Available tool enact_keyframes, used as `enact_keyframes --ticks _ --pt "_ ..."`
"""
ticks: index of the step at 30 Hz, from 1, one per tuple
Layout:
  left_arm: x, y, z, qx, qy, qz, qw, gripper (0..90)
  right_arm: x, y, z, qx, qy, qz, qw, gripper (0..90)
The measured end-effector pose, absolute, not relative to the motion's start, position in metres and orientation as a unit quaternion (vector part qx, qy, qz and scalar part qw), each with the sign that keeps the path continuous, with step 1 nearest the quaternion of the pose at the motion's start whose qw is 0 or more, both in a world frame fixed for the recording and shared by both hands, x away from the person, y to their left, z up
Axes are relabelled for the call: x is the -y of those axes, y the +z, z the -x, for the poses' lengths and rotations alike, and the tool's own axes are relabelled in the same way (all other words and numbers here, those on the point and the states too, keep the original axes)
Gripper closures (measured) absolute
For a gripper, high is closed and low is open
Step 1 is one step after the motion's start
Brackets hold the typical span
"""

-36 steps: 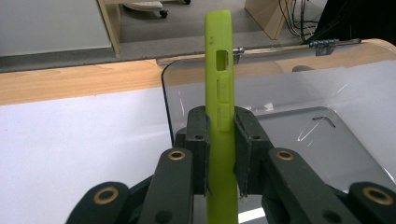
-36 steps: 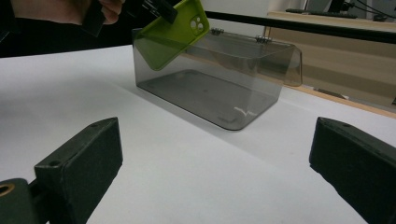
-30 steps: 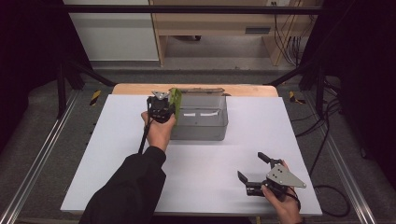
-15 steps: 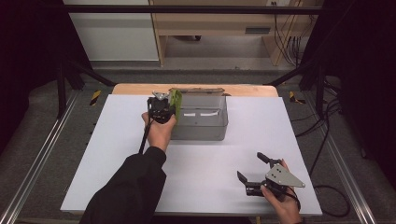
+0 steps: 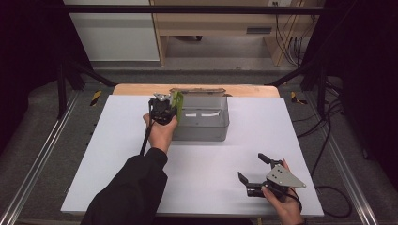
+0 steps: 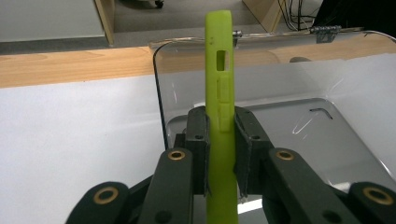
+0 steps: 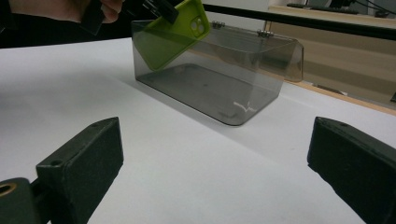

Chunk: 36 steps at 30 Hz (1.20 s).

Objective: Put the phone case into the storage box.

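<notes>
left gripper point(image 6: 219, 154) clamped on lime-green soft silicone phone case point(image 6: 218, 93) | case over clear smoked plastic box point(image 5: 202, 119) rim, 9 o'clock end | light, floppy, grippy: pinch long edges | right gripper point(image 5: 257, 174) wide open, empty, table's 5 o'clock

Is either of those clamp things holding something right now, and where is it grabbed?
The left hand-held gripper pinches the green phone case across its thin edge; the right hand-held gripper holds nothing.

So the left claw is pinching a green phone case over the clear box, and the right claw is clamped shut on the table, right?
Not quite. The right claw is open, its jaws spread wide apart with nothing between them, as the right gripper view shows. The rest holds: the left claw pinches the green phone case over the clear box.
</notes>
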<state>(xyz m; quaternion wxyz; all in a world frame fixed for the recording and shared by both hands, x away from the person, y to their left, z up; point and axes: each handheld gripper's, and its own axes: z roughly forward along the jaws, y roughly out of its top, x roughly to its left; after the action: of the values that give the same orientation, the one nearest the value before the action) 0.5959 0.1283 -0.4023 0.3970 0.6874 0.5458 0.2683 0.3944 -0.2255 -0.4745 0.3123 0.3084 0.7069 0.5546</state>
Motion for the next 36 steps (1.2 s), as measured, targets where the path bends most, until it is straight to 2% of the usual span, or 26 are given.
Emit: enact_keyframes --ticks 36 --pt "-0.1255 -0.4100 -0.5937 -0.548 0.263 -0.690 0.392 77.8 0.2256 -0.4755 -0.3957 -0.710 0.549 -0.316 0.307 4.7"
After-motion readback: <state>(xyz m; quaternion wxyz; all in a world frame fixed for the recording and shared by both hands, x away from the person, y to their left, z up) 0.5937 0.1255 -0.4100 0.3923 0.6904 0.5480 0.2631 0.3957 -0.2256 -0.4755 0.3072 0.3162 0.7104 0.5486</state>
